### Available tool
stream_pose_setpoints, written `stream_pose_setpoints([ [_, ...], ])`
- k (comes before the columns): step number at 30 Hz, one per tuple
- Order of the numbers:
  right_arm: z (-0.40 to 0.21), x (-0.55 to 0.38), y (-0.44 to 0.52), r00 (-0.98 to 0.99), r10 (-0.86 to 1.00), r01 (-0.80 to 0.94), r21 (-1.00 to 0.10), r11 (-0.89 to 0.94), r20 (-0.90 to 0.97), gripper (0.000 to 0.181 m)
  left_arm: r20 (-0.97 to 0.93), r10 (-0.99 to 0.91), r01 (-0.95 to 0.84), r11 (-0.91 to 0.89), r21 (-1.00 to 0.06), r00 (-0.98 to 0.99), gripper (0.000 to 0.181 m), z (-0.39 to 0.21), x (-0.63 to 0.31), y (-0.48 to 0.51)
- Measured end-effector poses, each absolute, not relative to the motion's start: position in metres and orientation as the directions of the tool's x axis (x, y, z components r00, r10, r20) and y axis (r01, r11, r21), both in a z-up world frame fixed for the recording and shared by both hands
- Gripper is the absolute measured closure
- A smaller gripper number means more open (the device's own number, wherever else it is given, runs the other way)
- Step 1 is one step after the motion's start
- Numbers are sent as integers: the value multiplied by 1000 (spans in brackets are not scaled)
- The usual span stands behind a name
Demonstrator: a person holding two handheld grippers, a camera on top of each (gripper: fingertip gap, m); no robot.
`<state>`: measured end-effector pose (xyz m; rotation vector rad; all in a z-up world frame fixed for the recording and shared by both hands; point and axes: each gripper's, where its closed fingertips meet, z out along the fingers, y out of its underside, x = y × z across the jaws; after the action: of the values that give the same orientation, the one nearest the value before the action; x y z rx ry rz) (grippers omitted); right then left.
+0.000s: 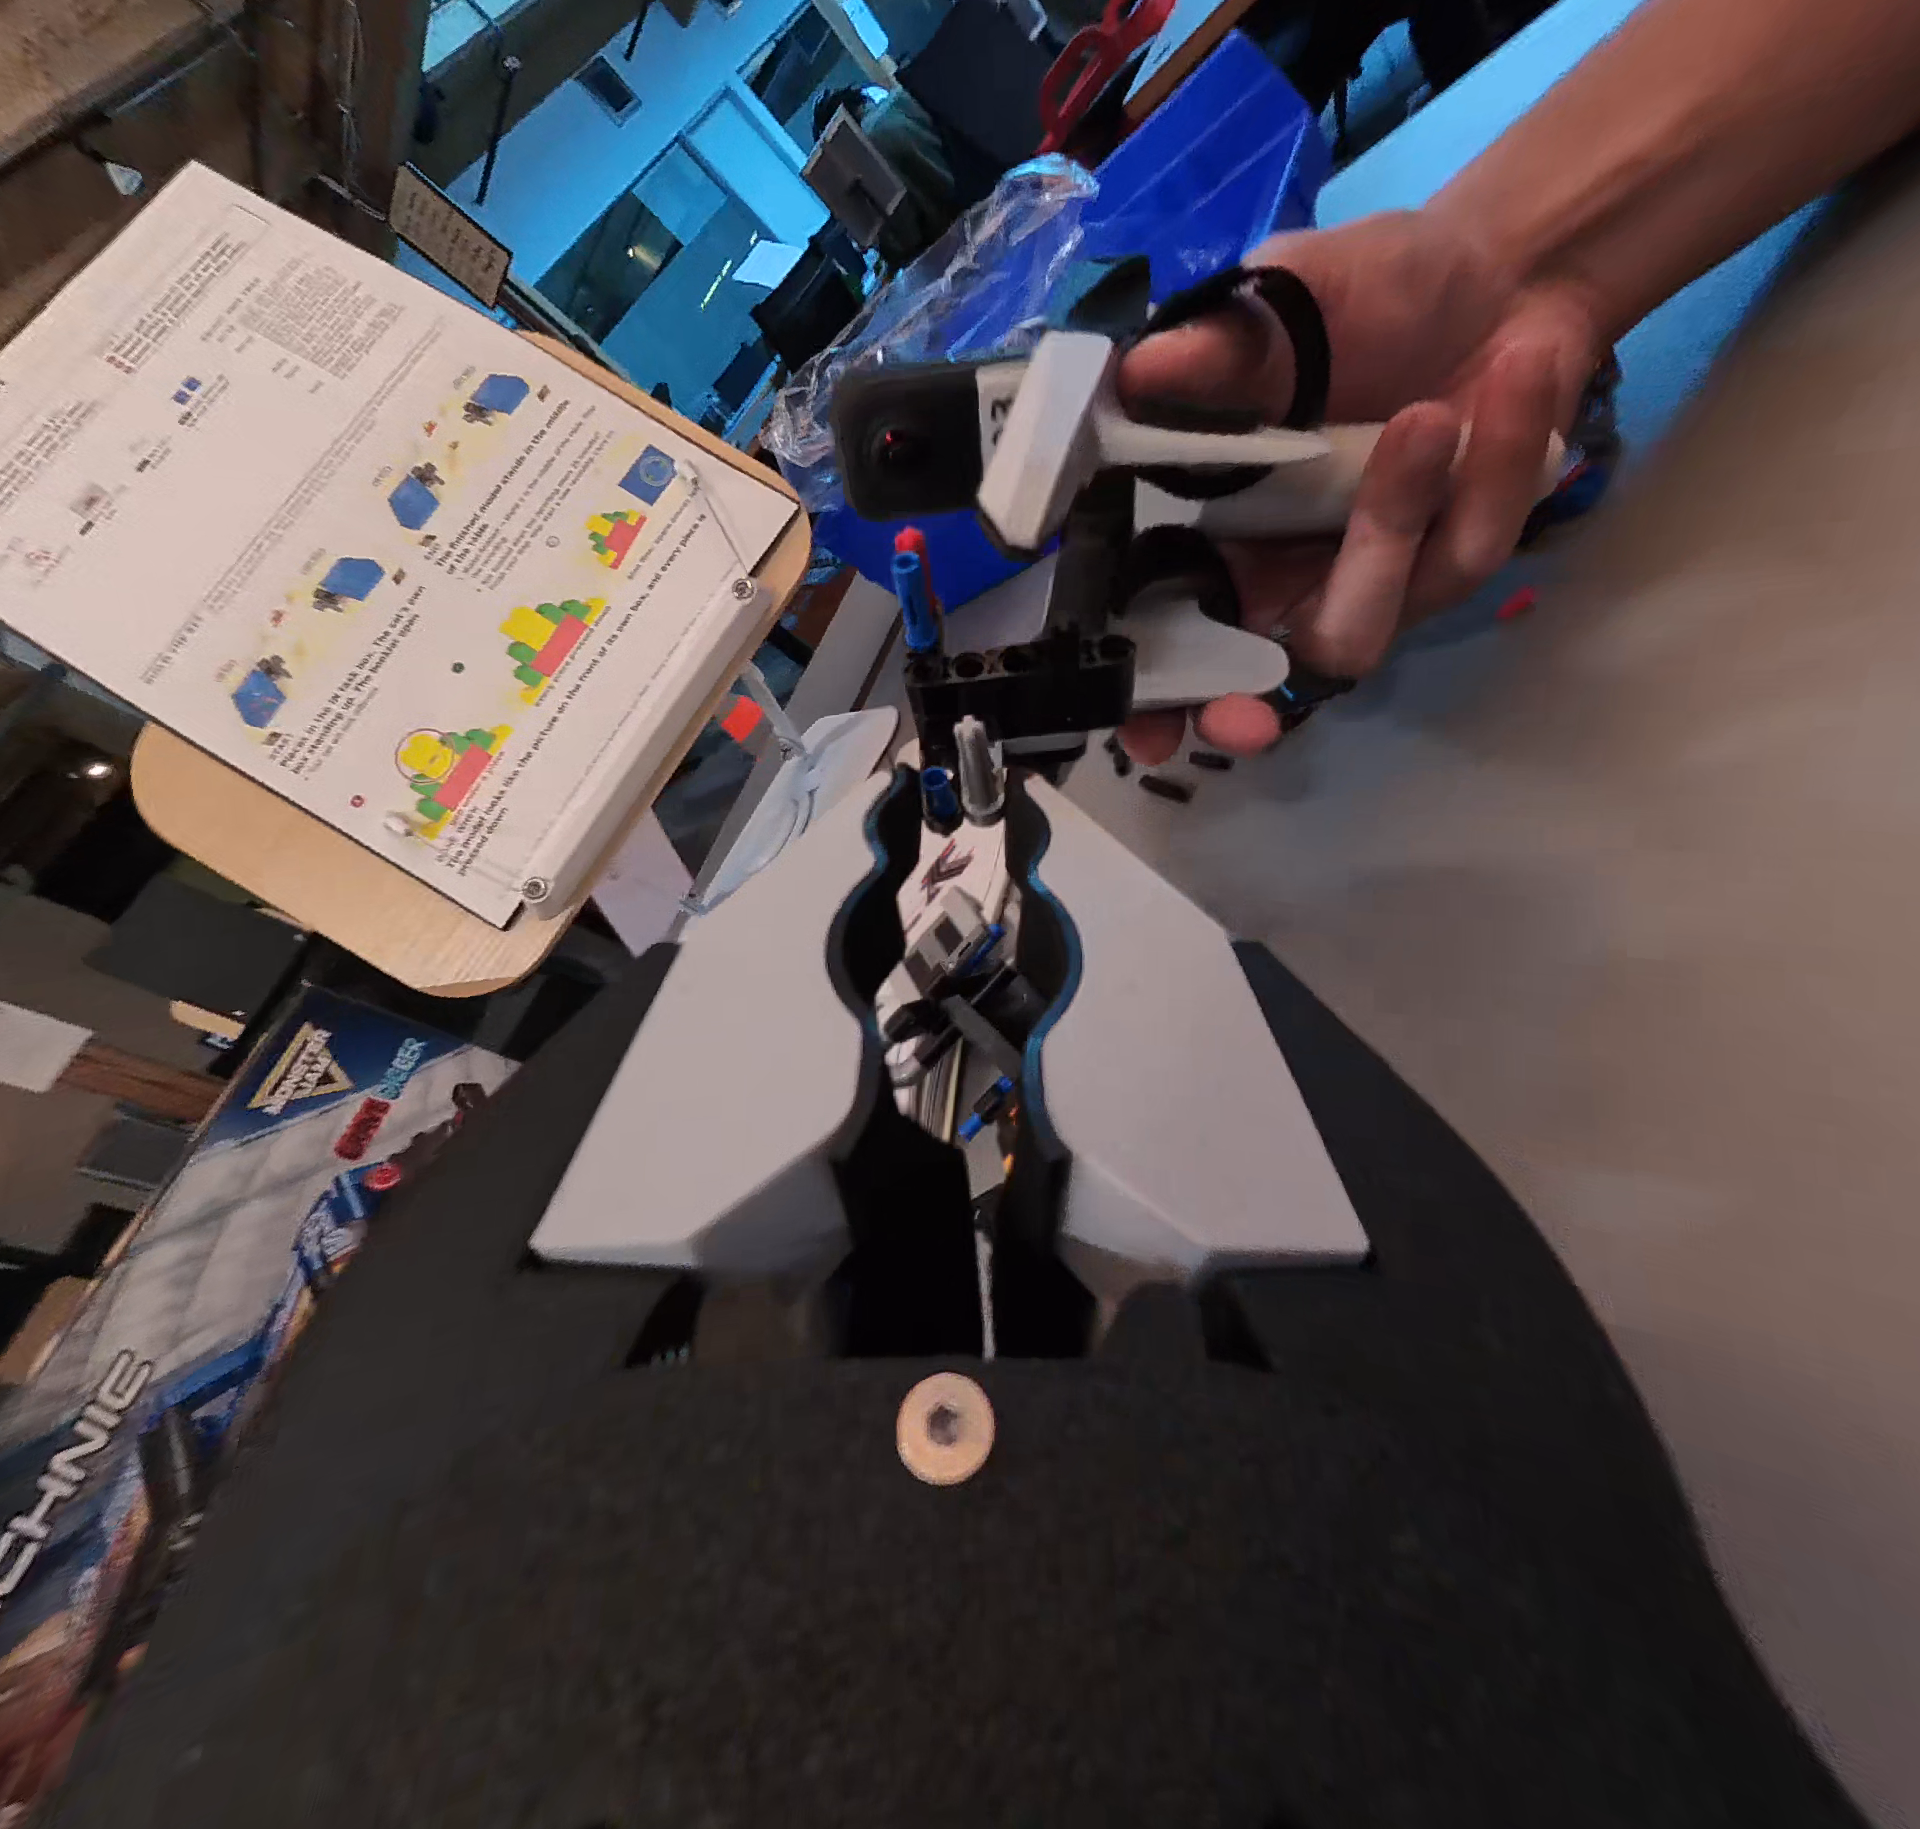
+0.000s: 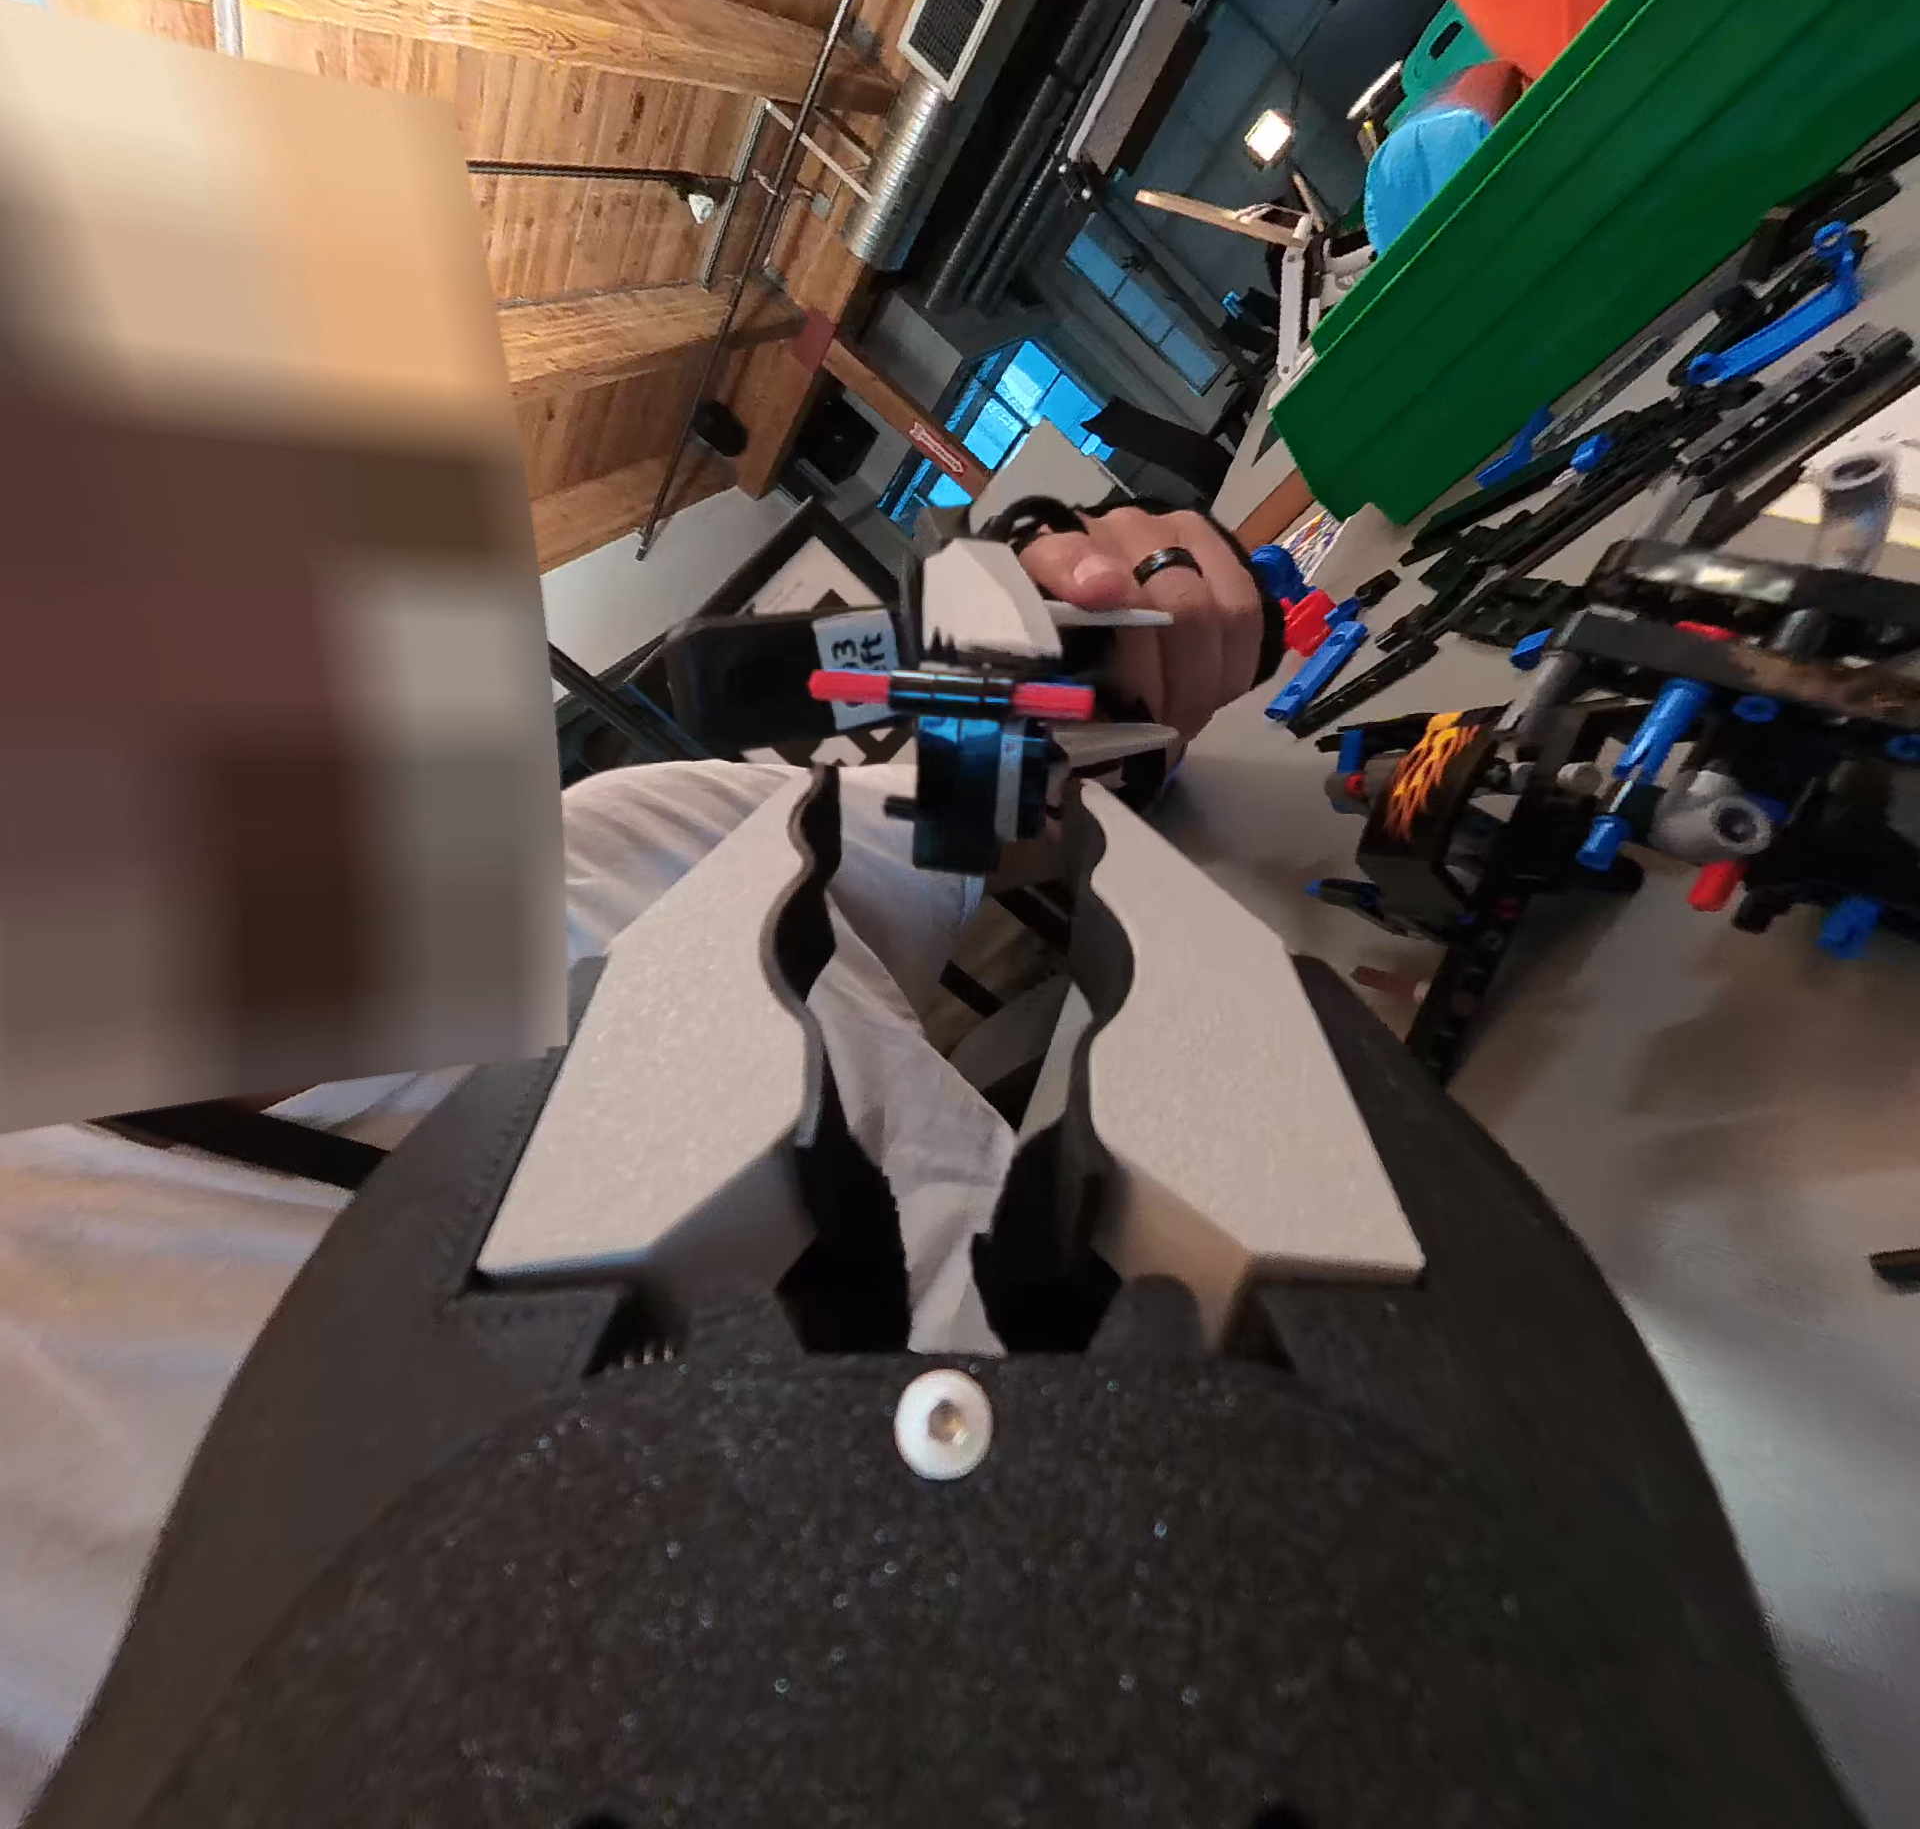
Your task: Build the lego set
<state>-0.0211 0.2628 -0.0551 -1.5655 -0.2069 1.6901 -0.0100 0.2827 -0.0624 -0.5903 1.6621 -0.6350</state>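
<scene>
Left wrist view, nearest first: left tongs [image 1: 961,803] drawn nearly closed, seemingly pinching the pins at the near end of a black lego piece [image 1: 1023,688]. Nearer than that piece, in the gap between the fingers, a white and grey part [image 1: 940,948] with blue pins; cannot tell whether gripped or lying underneath. Held in the air, that black piece, between the two tools and above the table [image 1: 1662,948]. On its far side, a blue pin [image 1: 914,584] sticking out. Just behind it, a hand [image 1: 1455,449] strapped into the other tool. Left of the piece and farther off, an instruction sheet [image 1: 364,532] on a stand; nearer and lower on that side, the set's box [image 1: 260,1208].

Right wrist view: right tongs [image 2: 951,803] standing open, wider than the piece, one finger close beside it and the other clear of it. Across the far end of the piece, a red rod [image 2: 951,693]. Right of the piece, on the table, a half-built truck [image 2: 1558,771]; beyond that, loose parts [image 2: 1507,574] and a green bin [image 2: 1558,273].

Looks light, hard and stiff, probably slick on the smooth faces. Likely to twist in a pinch on round pins alone, and likely to shed a pin or the rod if squeezed there. Better to grasp across the flat sides of the black body, leaving pins and holes free for joining.
</scene>
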Motion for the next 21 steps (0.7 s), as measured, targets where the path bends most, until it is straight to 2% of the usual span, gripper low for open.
stream_pose_setpoints([
  [7, -69, -23, 267, 249, 645, -361, -687, -630, -722, 157, -750, -642, -66, 765, -641, -161, 167, -68, -8, 283],
  [14, -67, -26, 259, 256, 682, -328, -725, -605, -685, 159, -756, -634, -35, 769, -638, -159, 167, -65, -11, 275],
  [19, -69, -23, 259, 215, 634, -317, -668, -674, -742, 158, -696, -691, -83, 719, -690, -192, 167, -71, -8, 275],
  [21, -73, -16, 260, 293, 649, -276, -712, -645, -702, 151, -683, -704, -116, 708, -696, -193, 168, -75, -6, 276],
])
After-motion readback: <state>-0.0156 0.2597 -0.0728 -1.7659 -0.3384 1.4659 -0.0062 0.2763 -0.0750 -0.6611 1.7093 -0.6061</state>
